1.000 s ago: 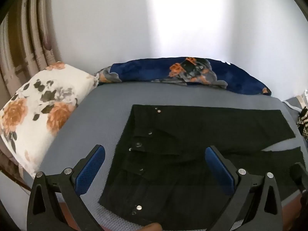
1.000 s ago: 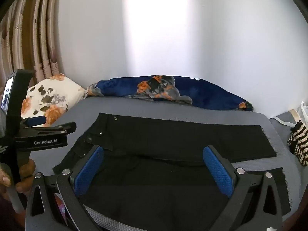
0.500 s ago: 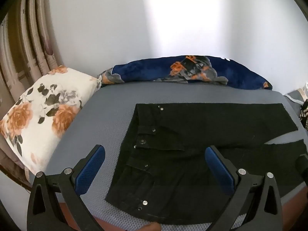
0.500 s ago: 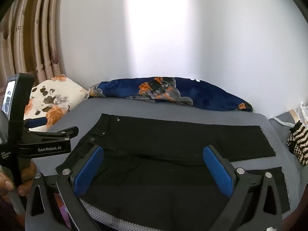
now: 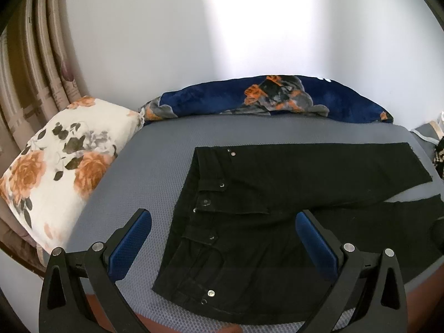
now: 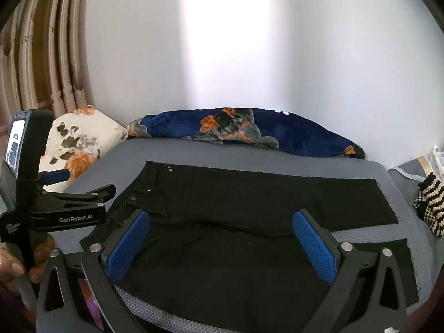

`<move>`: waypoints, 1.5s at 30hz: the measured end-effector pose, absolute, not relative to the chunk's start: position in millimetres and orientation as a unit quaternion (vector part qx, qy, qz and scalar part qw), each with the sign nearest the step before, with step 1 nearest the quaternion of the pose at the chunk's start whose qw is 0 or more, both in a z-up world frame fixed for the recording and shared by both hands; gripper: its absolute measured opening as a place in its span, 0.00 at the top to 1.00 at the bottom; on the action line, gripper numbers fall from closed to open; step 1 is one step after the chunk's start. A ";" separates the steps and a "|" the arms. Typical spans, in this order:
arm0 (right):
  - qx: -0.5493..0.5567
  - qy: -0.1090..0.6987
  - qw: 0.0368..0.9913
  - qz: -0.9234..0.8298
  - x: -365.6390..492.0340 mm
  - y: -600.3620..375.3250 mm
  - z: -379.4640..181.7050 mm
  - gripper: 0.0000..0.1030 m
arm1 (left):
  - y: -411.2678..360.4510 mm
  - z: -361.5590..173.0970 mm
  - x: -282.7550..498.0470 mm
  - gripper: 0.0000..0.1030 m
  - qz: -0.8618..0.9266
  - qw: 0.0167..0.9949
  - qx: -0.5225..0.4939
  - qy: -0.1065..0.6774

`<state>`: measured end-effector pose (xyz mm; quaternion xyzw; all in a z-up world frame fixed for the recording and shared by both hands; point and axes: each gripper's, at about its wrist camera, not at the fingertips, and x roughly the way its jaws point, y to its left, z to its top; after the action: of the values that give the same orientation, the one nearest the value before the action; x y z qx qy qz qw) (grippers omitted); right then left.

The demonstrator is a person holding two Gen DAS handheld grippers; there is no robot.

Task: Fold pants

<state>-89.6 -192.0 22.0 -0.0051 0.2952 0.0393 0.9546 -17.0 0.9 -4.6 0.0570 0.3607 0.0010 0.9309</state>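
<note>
Pants point(image 5: 277, 202) lie spread flat on the grey bed point(image 5: 155, 166), waistband toward the pillow end and the two legs running toward the other end, one leg along the far side and one along the near edge. In the left wrist view the left gripper point(image 5: 222, 238) hangs above the waistband by the near edge, its blue pads spread wide and holding nothing. The cloth is black, matte and denim-like, with small metal rivets and a button at the fly; the bed cover has a fine mesh weave. A floral pillow point(image 5: 61, 177) sits at the bed's left end and a plush navy blanket point(image 5: 277, 97) lies rolled along the far edge.

In the right wrist view the right gripper point(image 6: 219, 241) hovers over the near leg point(image 6: 249, 263), pads likewise wide apart and empty; the left gripper shows at the left, gripped by a hand point(image 6: 16, 263). The leg hems look raw and frayed. The first fold likely calls for pinching the near leg's outer edge at waistband and lower leg together, then laying it over the far leg point(image 6: 277, 194) with seams aligned.
</note>
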 end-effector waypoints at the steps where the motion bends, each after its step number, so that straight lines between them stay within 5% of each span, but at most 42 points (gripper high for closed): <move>1: -0.006 0.297 0.954 0.039 -88.3 -191.4 21.4 0.00 | 1.9 -5.4 -17.2 0.00 -0.002 0.931 0.058 0.361; 35: -0.027 0.345 0.937 0.053 -29.7 -164.9 -4.8 0.00 | 65.8 -54.8 99.5 0.00 -0.027 0.909 0.101 0.404; 41: -0.027 0.358 0.932 0.056 -17.4 -165.3 -18.3 0.00 | 76.1 -76.3 145.5 0.19 -0.053 0.895 0.130 0.423; 45: -0.028 0.370 0.927 0.058 -7.6 -165.9 -27.5 0.00 | 89.7 -94.7 178.3 0.20 -0.066 0.882 0.106 0.454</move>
<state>-7.6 -165.9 -27.5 -0.0282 0.3697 0.0581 0.9269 178.3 89.7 -94.7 0.1063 0.4538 -0.0660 0.8823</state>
